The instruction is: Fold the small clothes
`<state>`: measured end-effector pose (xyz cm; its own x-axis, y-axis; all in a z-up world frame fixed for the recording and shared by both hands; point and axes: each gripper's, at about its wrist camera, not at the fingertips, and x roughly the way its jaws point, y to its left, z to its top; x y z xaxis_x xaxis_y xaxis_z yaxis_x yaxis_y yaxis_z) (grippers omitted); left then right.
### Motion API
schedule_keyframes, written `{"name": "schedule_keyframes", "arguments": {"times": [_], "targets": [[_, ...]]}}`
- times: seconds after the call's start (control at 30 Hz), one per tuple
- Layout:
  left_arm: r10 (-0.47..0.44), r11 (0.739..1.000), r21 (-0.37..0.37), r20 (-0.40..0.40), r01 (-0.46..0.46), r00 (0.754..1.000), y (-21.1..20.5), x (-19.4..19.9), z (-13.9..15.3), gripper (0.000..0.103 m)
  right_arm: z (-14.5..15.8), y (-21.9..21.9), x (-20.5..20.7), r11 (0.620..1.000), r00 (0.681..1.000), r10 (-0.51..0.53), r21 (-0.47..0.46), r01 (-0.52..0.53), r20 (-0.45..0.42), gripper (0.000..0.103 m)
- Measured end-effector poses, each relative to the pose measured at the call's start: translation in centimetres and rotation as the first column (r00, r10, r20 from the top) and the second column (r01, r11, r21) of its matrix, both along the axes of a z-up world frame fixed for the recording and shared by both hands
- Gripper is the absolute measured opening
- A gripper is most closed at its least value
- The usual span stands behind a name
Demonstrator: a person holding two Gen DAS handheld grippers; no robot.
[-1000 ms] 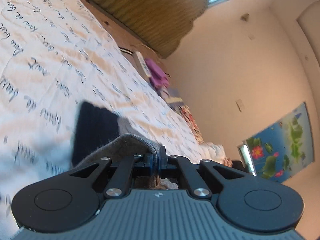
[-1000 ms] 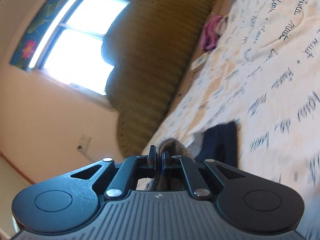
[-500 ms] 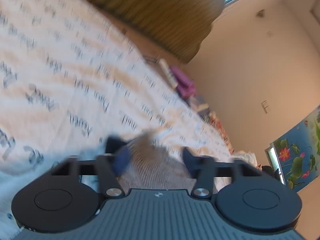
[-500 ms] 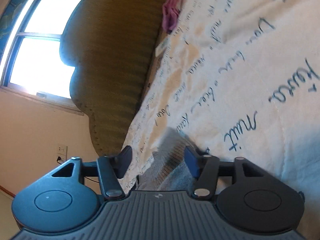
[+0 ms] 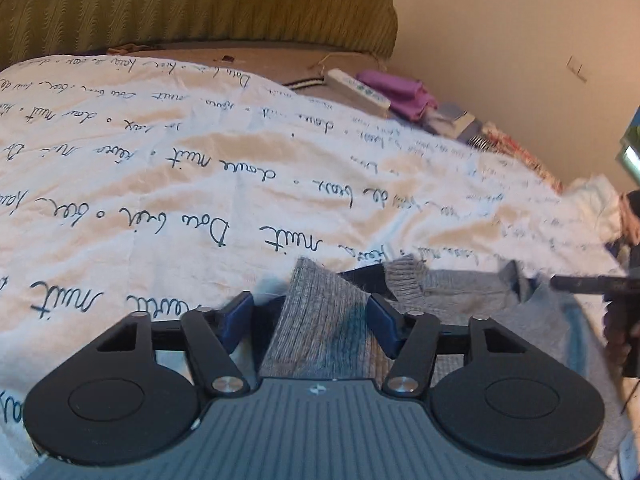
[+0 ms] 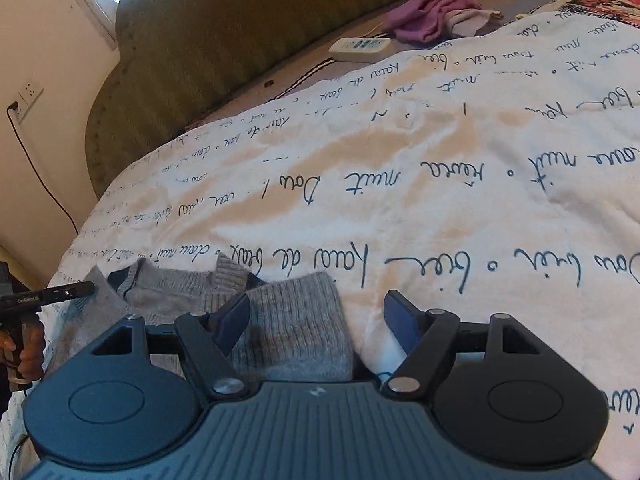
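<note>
- I count one grey knitted garment [image 5: 320,320], two grippers, one white remote control [image 5: 358,89] and one heap of purple cloth [image 5: 396,90], all on one bed with a script-printed quilt [image 5: 160,200].
- My left gripper [image 5: 311,314] has its jaws spread wide and holds nothing. A ribbed grey fold of the garment lies loose between the blue fingers [image 5: 236,316], filling most of the gap.
- From that fold the garment's long axis runs off to the right along the near edge of the bed, with a dark navy layer showing under the grey and a ribbed cuff [image 5: 402,280] sticking up just beyond the right finger.
- My right gripper [image 6: 316,320] is also wide open and empty. In its own view the garment [image 6: 288,320] sits at its left finger and partly in the gap, while the right finger is over bare quilt [image 6: 400,160].
- In the right view the garment stretches leftward, towards the left gripper at the frame's edge [image 6: 48,294].
- The remote [image 6: 360,49] and purple cloth [image 6: 428,16] lie well apart from the garment, at the far edge by the green headboard [image 6: 200,60].
</note>
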<state>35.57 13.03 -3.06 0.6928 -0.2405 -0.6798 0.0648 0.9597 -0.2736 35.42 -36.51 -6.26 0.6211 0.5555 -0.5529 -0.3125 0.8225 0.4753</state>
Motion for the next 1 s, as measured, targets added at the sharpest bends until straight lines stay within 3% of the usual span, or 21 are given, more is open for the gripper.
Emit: {"name": "schedule_keyframes", "arguments": {"times": [0.03,0.07,0.1,0.2,0.4,0.43,0.47,0.57,0.63,0.8,0.93,1.0], "targets": [[-0.005,1.000,0.003,-0.008,0.005,1.000,-0.1,0.3,-0.1,0.037,0.0,0.0,0.0,1.000,1.000,0.001,0.010,-0.001,0.001,0.062],[-0.018,1.000,-0.009,-0.008,0.018,1.000,-0.2,0.5,-0.1,0.024,0.0,0.0,-0.1,1.000,1.000,0.019,0.010,-0.019,0.012,0.043],[-0.027,1.000,-0.007,0.001,0.027,1.000,-0.3,0.3,0.1,0.016,0.1,0.3,-0.1,0.999,0.998,0.054,0.008,-0.054,0.011,0.003],[-0.032,0.999,0.026,0.056,0.030,0.998,-0.4,-0.8,1.2,0.013,0.8,0.8,-0.9,0.996,0.995,0.082,-0.039,-0.080,0.054,0.004],[-0.021,1.000,-0.003,0.103,0.021,0.994,0.1,-2.2,3.0,0.012,2.5,-0.7,-2.5,0.997,0.990,0.045,0.052,-0.052,0.131,0.004],[-0.013,1.000,-0.018,0.116,0.015,0.993,0.1,-2.4,3.4,0.011,2.9,-1.1,-2.8,0.997,0.989,0.036,0.061,-0.046,0.143,0.004],[-0.008,0.999,-0.045,0.133,0.014,0.991,0.3,-2.6,3.9,0.002,3.3,-1.6,-3.0,0.996,0.988,0.023,0.083,-0.036,0.153,0.004],[0.015,0.990,-0.142,0.192,0.013,0.981,1.2,-3.2,5.6,0.002,4.1,-3.4,-3.6,0.988,0.984,-0.014,0.153,-0.014,0.177,0.004],[0.034,0.990,-0.139,0.211,-0.005,0.977,1.4,-3.1,6.0,0.002,4.2,-4.2,-3.6,0.986,0.983,-0.037,0.169,0.007,0.178,0.004],[0.072,0.991,-0.117,0.107,-0.060,0.992,1.7,-0.7,3.5,0.002,2.1,-4.1,-2.0,0.984,0.987,-0.105,0.155,0.086,0.119,0.004],[0.140,0.987,-0.089,0.092,-0.132,0.986,2.2,1.0,2.3,0.002,0.4,-2.7,-0.6,0.987,0.990,-0.114,0.125,0.103,0.078,0.004],[0.168,0.983,-0.090,0.105,-0.159,0.980,2.6,1.7,2.4,0.002,0.5,-2.7,-0.4,0.979,0.987,-0.129,0.168,0.113,0.091,0.004]]}}
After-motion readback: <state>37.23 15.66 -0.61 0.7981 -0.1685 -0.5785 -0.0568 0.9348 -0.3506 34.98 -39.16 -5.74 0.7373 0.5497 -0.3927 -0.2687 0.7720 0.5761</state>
